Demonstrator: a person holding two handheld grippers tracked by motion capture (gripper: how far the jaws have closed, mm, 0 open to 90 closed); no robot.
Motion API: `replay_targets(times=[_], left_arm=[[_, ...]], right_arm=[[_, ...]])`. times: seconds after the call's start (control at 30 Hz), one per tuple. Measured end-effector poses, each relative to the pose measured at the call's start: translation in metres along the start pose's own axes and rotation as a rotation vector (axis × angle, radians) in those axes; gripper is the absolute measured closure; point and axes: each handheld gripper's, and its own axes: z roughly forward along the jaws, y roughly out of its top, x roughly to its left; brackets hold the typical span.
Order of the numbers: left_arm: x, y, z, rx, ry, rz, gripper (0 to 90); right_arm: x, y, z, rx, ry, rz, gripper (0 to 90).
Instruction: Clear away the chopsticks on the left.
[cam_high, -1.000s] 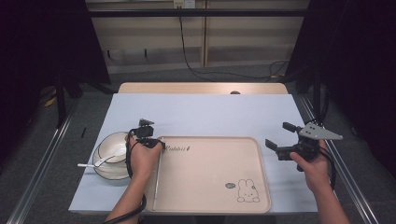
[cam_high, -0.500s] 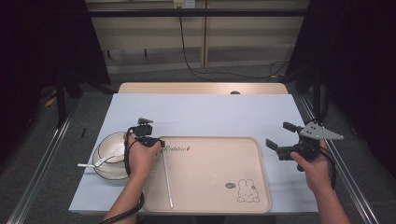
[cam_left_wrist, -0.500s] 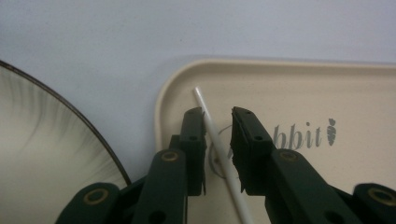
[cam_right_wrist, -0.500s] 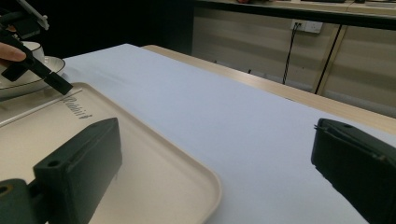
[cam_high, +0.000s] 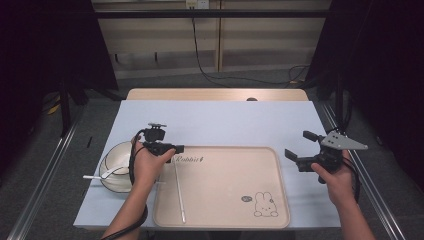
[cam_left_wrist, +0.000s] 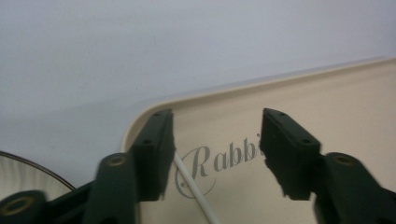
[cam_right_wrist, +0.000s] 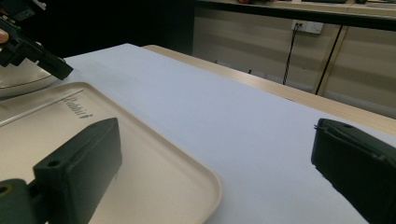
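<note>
The left gripper (cam_high: 172, 148) had just been opening, its jaws parted and released. The white chopstick (cam_high: 179, 192) lay flat on the tray (cam_high: 225, 220), apparently untouched. A clean release called for lifting straight up. The right gripper (cam_high: 299, 150) stood idle and spread wide

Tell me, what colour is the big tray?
Beige tray, with a little rabbit drawing; the high view shows it best.

Bowl (cam_left_wrist: 23, 175) cut off at edge
</note>
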Motion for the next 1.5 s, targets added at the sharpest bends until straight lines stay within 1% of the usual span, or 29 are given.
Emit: replay_targets(times=[0.03, 0.07, 0.17, 0.2, 0.23, 0.27, 0.3, 0.33, 0.37, 0.43, 0.47, 0.5, 0.53, 0.57, 0.63, 0.67, 0.7, 0.77, 0.83, 0.93, 1.0, 1.03, 1.1, 1.23, 1.27, 1.3, 1.37, 1.47, 1.5], left_arm=[[-0.001, 0.001, -0.001, -0.008, -0.019, 0.004, 34.0], [-0.001, 0.001, -0.002, -0.013, -0.032, 0.014, 32.5], [-0.005, 0.002, -0.005, -0.008, -0.070, 0.075, 27.8], [-0.006, 0.002, -0.005, -0.015, -0.085, 0.088, 25.8], [-0.007, 0.002, -0.006, -0.014, -0.099, 0.124, 23.7], [-0.008, 0.002, -0.006, -0.010, -0.118, 0.137, 22.1], [-0.008, 0.002, -0.007, 0.003, -0.133, 0.170, 20.5], [-0.009, 0.001, -0.007, 0.003, -0.153, 0.180, 20.1], [-0.010, 0.001, -0.008, -0.001, -0.168, 0.202, 19.9], [-0.011, 0.000, -0.010, 0.001, -0.189, 0.236, 18.8], [-0.013, 0.000, -0.011, 0.005, -0.204, 0.244, 18.0], [-0.013, 0.000, -0.011, 0.007, -0.213, 0.268, 16.8], [-0.014, 0.000, -0.012, 0.007, -0.226, 0.273, 16.5], [-0.014, 0.000, -0.013, 0.012, -0.235, 0.290, 16.4], [-0.015, 0.000, -0.017, 0.007, -0.228, 0.337, 15.7], [-0.015, 0.000, -0.018, 0.014, -0.237, 0.348, 15.5], [-0.015, 0.000, -0.020, 0.014, -0.244, 0.345, 15.3], [-0.014, 0.001, -0.023, 0.011, -0.264, 0.358, 14.6], [-0.013, 0.001, -0.026, 0.016, -0.252, 0.368, 14.5], [-0.011, 0.000, -0.027, 0.035, -0.257, 0.387, 14.2], [-0.012, -0.002, -0.027, 0.046, -0.254, 0.411, 14.2], [-0.011, -0.002, -0.028, 0.072, -0.257, 0.426, 14.2], [-0.011, -0.003, -0.028, 0.085, -0.250, 0.449, 14.2], [-0.012, -0.006, -0.029, 0.115, -0.256, 0.474, 14.0], [-0.012, -0.006, -0.029, 0.124, -0.245, 0.494, 13.9], [-0.012, -0.007, -0.030, 0.125, -0.249, 0.490, 13.8], [-0.012, -0.006, -0.032, 0.135, -0.253, 0.512, 13.8], [-0.011, -0.007, -0.033, 0.144, -0.258, 0.519, 14.7], [-0.011, -0.007, -0.034, 0.156, -0.258, 0.534, 14.9]], right_arm=[[0.000, 0.000, 0.000, 0.001, -0.003, -0.001, 1.2], [0.000, 0.000, 0.000, 0.001, -0.003, -0.002, 1.2], [0.000, 0.000, 0.000, 0.001, -0.001, -0.003, 1.2], [0.000, 0.000, 0.000, 0.002, 0.002, -0.003, 1.2], [0.000, 0.000, 0.000, 0.002, 0.005, -0.004, 1.1], [0.001, 0.000, 0.000, 0.002, 0.002, -0.003, 1.2], [0.000, 0.000, -0.001, 0.002, 0.005, -0.003, 1.1], [0.000, 0.000, 0.000, 0.000, 0.001, -0.002, 1.1], [0.000, 0.000, 0.000, 0.000, -0.005, -0.001, 1.1], [0.000, 0.000, 0.000, 0.002, -0.002, -0.004, 1.1], [0.000, 0.000, 0.000, 0.001, -0.005, -0.003, 1.1], [0.000, 0.000, 0.000, 0.000, -0.004, -0.004, 1.1], [0.000, 0.000, 0.000, 0.001, -0.003, -0.005, 1.1], [0.000, 0.000, 0.000, 0.002, -0.004, -0.005, 1.1], [0.001, 0.000, 0.000, 0.002, -0.003, -0.008, 1.1], [0.000, 0.000, 0.000, 0.001, -0.007, -0.005, 1.1], [0.000, 0.000, -0.001, 0.000, -0.006, 0.000, 1.1], [0.000, 0.000, -0.001, 0.002, -0.007, -0.001, 1.1], [0.000, 0.000, -0.001, 0.004, -0.006, 0.002, 1.1], [0.000, 0.000, -0.001, 0.003, -0.005, 0.000, 1.1], [0.001, 0.000, -0.001, 0.000, -0.005, 0.000, 1.1], [0.000, 0.000, -0.001, -0.002, -0.004, 0.002, 1.1], [0.000, 0.000, -0.001, 0.003, -0.006, 0.002, 1.2], [0.001, 0.000, 0.000, 0.003, -0.002, -0.007, 1.2], [0.001, 0.000, 0.000, 0.003, -0.002, -0.007, 1.2], [0.001, 0.000, 0.000, 0.002, -0.002, -0.006, 1.2], [0.001, 0.000, 0.000, 0.001, 0.000, -0.007, 1.2], [0.001, 0.000, 0.000, 0.002, 0.000, -0.006, 1.2], [0.001, 0.000, 0.000, 0.001, 0.000, -0.006, 1.2]])
